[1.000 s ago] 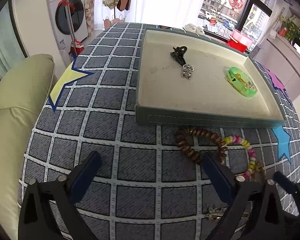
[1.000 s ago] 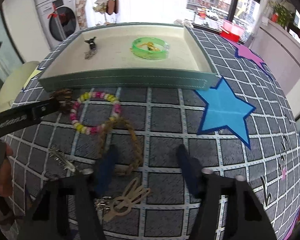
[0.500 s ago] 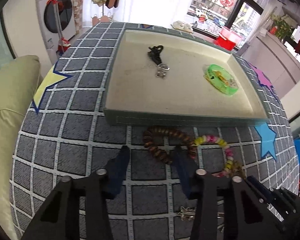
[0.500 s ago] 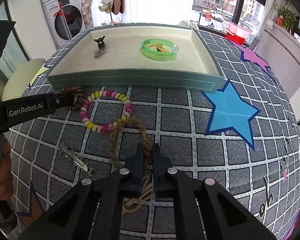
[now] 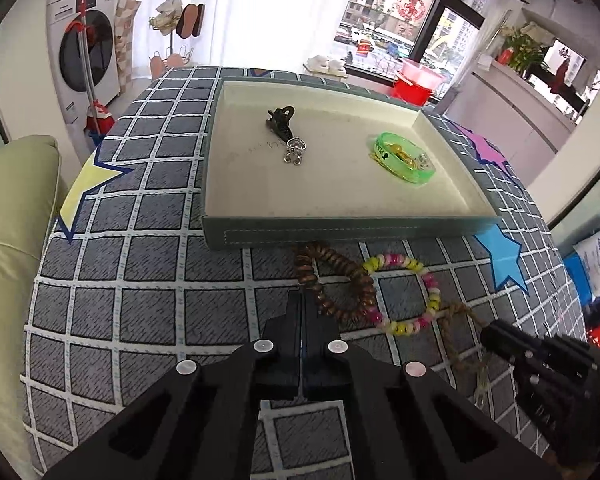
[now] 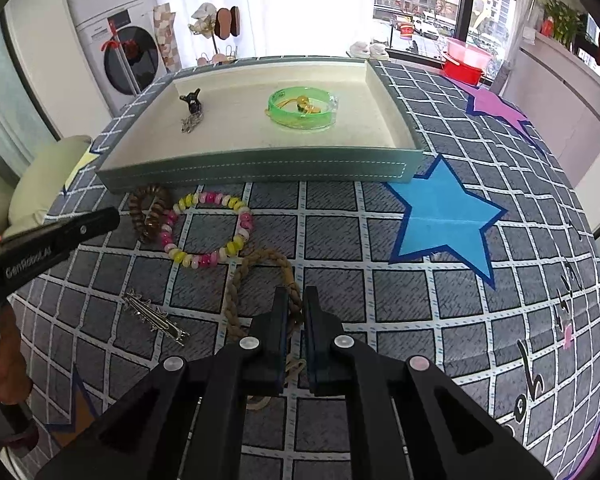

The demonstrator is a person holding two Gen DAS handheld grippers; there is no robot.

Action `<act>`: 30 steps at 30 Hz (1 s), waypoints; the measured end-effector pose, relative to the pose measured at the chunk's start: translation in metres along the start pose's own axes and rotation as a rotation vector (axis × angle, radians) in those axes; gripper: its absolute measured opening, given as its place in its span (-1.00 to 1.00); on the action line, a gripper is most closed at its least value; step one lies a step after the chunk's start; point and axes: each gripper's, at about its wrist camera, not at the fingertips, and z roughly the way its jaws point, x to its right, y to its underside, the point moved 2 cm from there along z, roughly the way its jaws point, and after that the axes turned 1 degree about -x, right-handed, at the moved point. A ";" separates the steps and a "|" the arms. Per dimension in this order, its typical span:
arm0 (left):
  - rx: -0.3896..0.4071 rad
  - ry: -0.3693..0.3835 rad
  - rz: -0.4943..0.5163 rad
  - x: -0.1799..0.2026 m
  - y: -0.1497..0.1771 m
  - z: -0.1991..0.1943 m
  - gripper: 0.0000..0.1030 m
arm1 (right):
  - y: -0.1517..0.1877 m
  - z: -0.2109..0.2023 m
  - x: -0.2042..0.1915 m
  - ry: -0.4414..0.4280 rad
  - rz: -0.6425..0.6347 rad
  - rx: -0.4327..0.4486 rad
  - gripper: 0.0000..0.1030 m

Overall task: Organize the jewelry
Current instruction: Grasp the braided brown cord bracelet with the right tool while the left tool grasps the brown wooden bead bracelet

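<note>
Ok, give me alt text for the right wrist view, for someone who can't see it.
The right gripper is closed on a braided brown bracelet lying on a grid-patterned tablecloth. Beyond it lie a pink-and-yellow beaded bracelet, a silver hair clip and a green-walled tray holding a green bangle.

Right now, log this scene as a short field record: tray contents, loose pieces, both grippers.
tray: black clip, silver charm, green bangle
loose on cloth: brown bead bracelet, pink-yellow bead bracelet, braided cord bracelet, silver hair clip
left gripper: shut, at the brown bead bracelet
right gripper: shut on braided cord bracelet
</note>
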 end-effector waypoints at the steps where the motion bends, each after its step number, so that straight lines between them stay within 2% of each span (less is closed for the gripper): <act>1: 0.004 0.004 0.005 -0.001 0.001 -0.003 -0.73 | 0.000 -0.002 0.001 -0.003 0.002 0.003 -0.84; 5: 0.009 0.012 0.004 -0.003 0.002 -0.008 -0.73 | 0.000 -0.007 0.001 -0.003 0.001 0.010 -0.84; 9: 0.012 0.022 -0.067 -0.007 -0.001 -0.012 -0.73 | 0.000 -0.008 0.002 -0.014 0.013 0.013 -0.85; 12: 0.001 0.004 -0.120 -0.009 -0.001 -0.011 -0.73 | 0.001 -0.012 0.002 -0.026 0.019 0.020 -0.85; 17: -0.019 -0.019 -0.151 -0.016 0.004 -0.007 -0.71 | 0.002 -0.020 0.006 -0.045 0.034 0.040 -0.85; 18: -0.019 -0.021 -0.157 -0.017 0.005 -0.007 -0.64 | 0.002 -0.022 0.007 -0.049 0.039 0.043 -0.85; 19: -0.020 -0.027 -0.163 -0.018 0.005 -0.007 0.23 | 0.002 -0.022 0.008 -0.053 0.043 0.044 -0.85; 20: -0.029 -0.037 -0.168 -0.019 0.005 -0.007 1.00 | 0.002 -0.023 0.009 -0.058 0.048 0.045 -0.84; 26: 0.000 -0.102 -0.120 -0.014 0.002 0.010 1.00 | 0.005 -0.023 0.015 -0.067 0.067 0.047 -0.84; 30: -0.021 -0.104 -0.116 -0.015 -0.001 0.037 1.00 | 0.006 -0.020 0.019 -0.110 0.080 0.033 -0.84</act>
